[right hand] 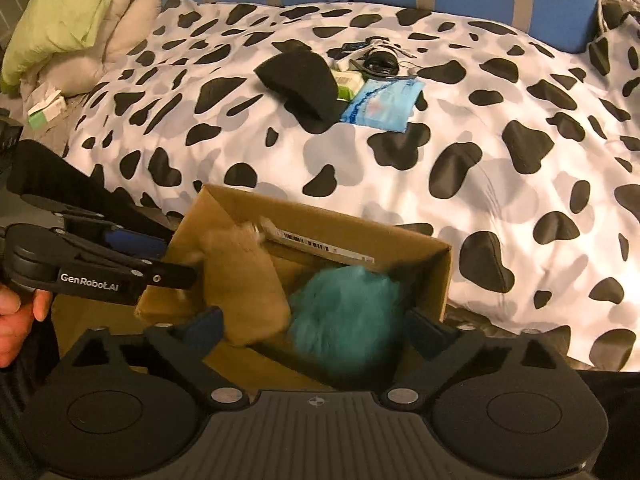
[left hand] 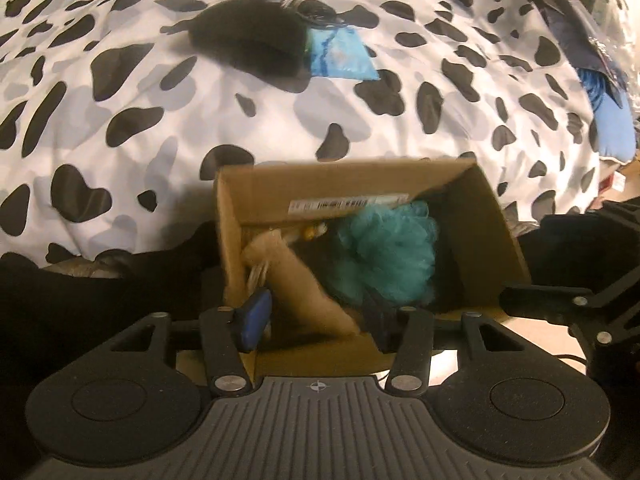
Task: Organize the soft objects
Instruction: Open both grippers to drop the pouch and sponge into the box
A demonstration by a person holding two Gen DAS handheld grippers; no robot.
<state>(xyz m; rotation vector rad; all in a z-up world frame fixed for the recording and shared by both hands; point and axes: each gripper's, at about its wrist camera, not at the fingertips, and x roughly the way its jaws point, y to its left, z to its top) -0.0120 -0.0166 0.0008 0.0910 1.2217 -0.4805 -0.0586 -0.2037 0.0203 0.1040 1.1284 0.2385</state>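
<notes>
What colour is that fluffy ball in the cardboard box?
Teal. The fluffy ball shows sharpest in the left wrist view.

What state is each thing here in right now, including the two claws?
Box: open, on the bed's edge.
Teal puff: inside the box.
Tan plush: in the box, leaning on its wall.
Black hat: lying on the bed, outside the box.
Left claw: open.
Right claw: open wide, empty.
</notes>
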